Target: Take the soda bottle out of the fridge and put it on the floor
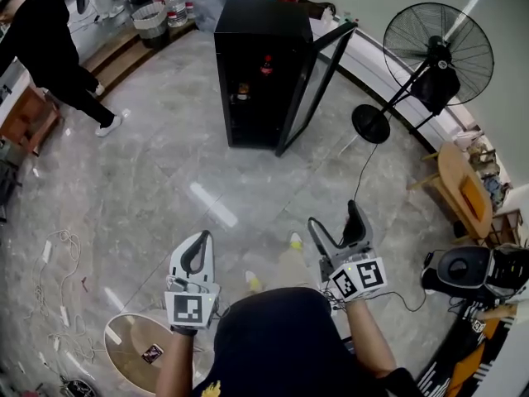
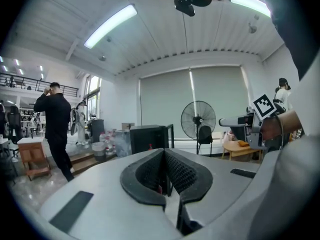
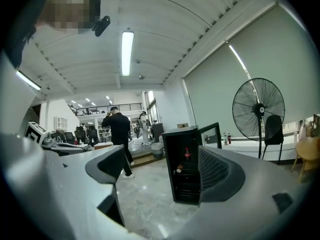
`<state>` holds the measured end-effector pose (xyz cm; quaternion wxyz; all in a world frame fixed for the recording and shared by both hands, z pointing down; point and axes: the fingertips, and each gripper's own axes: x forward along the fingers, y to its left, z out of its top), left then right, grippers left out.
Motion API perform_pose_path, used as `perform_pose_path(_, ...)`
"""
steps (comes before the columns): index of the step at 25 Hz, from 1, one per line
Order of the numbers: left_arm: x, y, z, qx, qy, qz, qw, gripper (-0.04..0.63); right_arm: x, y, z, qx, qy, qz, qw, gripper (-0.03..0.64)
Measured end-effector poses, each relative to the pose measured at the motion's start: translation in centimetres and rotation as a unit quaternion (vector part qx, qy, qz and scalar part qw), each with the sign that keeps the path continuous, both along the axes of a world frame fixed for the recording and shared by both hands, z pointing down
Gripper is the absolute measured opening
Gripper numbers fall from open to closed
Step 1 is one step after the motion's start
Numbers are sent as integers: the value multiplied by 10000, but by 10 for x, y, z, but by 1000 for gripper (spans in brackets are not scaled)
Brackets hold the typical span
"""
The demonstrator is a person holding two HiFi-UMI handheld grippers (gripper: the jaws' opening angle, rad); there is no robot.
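Fridge: We see a black fridge (image 1: 263, 64) standing on the far side of the room, with its door (image 1: 318, 81) swung open to the right.
Soda bottle: The soda bottle (image 1: 266, 64) has a red label and stands upright on an upper shelf inside the fridge, well apart from both grippers.
Lower shelf: A small item (image 1: 242, 92) sits one shelf down and a little to the left. We cannot tell what it is.
Left gripper: We hold the left gripper (image 1: 200, 242) near, at the left and low over the floor. Its jaws are pressed together with nothing between them.
Right gripper: We hold the right gripper (image 1: 333, 222) near, at the right. Its jaws are spread wide and nothing is gripped. In its own view the open fridge and the bottle show through the gap, far off.
Floor: The floor (image 1: 165, 180) is grey polished stone and runs between us and the fridge. Loose cables (image 1: 58, 263) lie at the near left.
Fan: A large black pedestal fan (image 1: 438, 56) stands to the right of the fridge, near the wall.
Person: A person in black (image 1: 58, 56) stands at the far left, near a step.
Other: A round wooden tabletop (image 1: 136, 346) is near left, just beside the left gripper. A wooden chair (image 1: 463, 188) is at the right.
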<state>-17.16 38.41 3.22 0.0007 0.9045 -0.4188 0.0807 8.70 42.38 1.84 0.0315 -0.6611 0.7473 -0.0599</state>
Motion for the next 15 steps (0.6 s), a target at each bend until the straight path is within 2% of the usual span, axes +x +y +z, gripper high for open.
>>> perform_pose_path(15,-8,-7,-4,-43,131,31,9999,17,-2,1,-11,-84,332,62,9994,426)
